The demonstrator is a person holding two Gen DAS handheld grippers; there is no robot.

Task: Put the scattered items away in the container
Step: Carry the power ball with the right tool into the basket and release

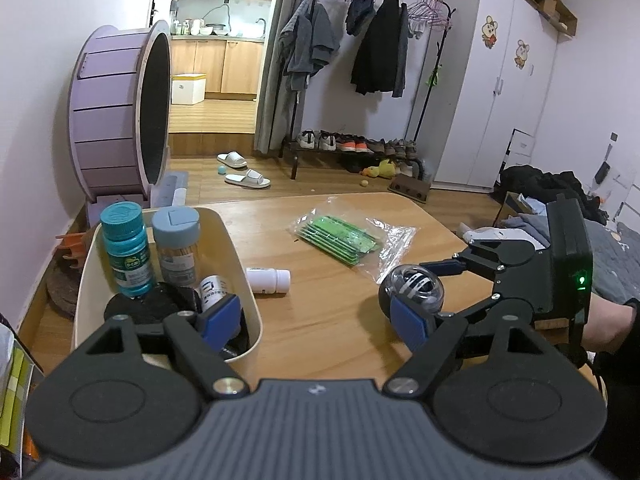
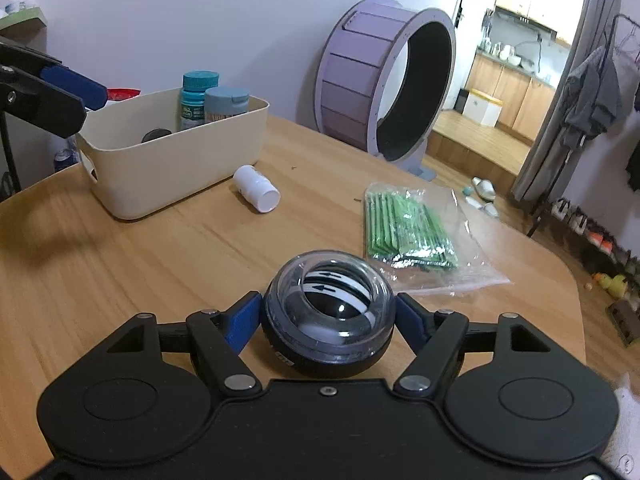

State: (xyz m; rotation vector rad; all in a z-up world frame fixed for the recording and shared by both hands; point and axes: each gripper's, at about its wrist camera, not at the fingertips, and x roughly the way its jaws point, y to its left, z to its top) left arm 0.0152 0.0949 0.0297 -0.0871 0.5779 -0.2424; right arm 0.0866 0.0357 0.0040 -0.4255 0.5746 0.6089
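A clear-domed gyro ball (image 2: pixel 326 312) rests on the wooden table (image 2: pixel 140 272). My right gripper (image 2: pixel 328 314) has a blue pad against each side of it. Seen from the left wrist, the gyro ball (image 1: pixel 416 286) sits between the right gripper's (image 1: pixel 434 292) fingers. My left gripper (image 1: pixel 314 320) stands open, with nothing between its fingers, over the near corner of the cream bin (image 1: pixel 250 280). In the bin stand a teal bottle (image 1: pixel 126 248) and a grey-lidded jar (image 1: pixel 176 244). A white bottle (image 2: pixel 256 188) lies beside the bin (image 2: pixel 172 168). A clear bag of green packets (image 2: pixel 408 228) lies further right.
A big purple wheel (image 2: pixel 384 80) stands on the floor behind the table. The table's rounded far edge (image 1: pixel 380 196) drops to a floor with slippers, a shoe rack and hanging clothes. A person's forearm (image 1: pixel 608 320) holds the right gripper. The left gripper (image 2: pixel 60 96) hangs above the bin's left end.
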